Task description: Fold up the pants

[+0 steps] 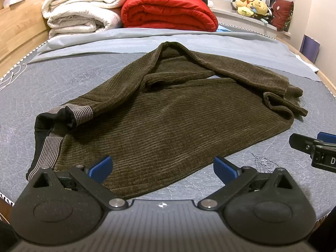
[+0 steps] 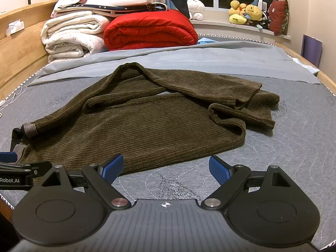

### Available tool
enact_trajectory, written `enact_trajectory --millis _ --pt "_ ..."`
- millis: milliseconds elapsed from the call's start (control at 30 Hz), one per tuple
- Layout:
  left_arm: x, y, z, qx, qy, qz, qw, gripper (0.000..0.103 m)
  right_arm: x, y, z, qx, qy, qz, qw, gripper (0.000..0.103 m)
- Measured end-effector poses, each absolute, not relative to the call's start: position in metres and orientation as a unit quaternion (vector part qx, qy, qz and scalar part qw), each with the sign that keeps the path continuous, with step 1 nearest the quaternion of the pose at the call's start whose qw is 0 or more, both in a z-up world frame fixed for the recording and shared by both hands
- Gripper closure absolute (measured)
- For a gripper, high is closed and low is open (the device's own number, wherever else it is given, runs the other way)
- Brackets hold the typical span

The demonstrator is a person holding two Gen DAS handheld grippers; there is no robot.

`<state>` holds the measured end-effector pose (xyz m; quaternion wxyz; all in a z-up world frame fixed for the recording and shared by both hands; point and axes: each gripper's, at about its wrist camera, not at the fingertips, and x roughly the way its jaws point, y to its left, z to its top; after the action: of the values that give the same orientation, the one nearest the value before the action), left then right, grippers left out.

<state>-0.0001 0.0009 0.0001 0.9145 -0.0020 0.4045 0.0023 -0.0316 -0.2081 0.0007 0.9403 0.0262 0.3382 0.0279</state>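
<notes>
Brown corduroy pants (image 1: 163, 113) rumpled, legs crossed, flat on mattress (image 1: 63, 79).

Brown corduroy pants (image 2: 147, 121) lie rumpled on a grey quilted mattress (image 2: 294, 147), waistband at the left, legs bunched at the right. The right gripper (image 2: 166, 168) hovers at their near hem, blue pads (image 2: 112, 167) spread wide with nothing between. The left gripper (image 2: 12, 168) pokes in from the left edge. Behind sit a red quilt (image 2: 149, 29) and white blankets (image 2: 71, 35)
</notes>
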Motion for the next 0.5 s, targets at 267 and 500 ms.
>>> enact_trajectory --millis 267,500 --pt "-0.0003 0.0004 -0.0009 -0.003 0.404 0.002 0.915 0.001 -0.0313 -0.2077 0.0005 0.025 0.34 0.028 0.94 0.014" --pt "-0.0005 -0.0008 -0.0029 -0.001 0.404 0.002 0.915 0.001 -0.0312 -0.2076 0.0007 0.026 0.34 0.027 0.94 0.014"
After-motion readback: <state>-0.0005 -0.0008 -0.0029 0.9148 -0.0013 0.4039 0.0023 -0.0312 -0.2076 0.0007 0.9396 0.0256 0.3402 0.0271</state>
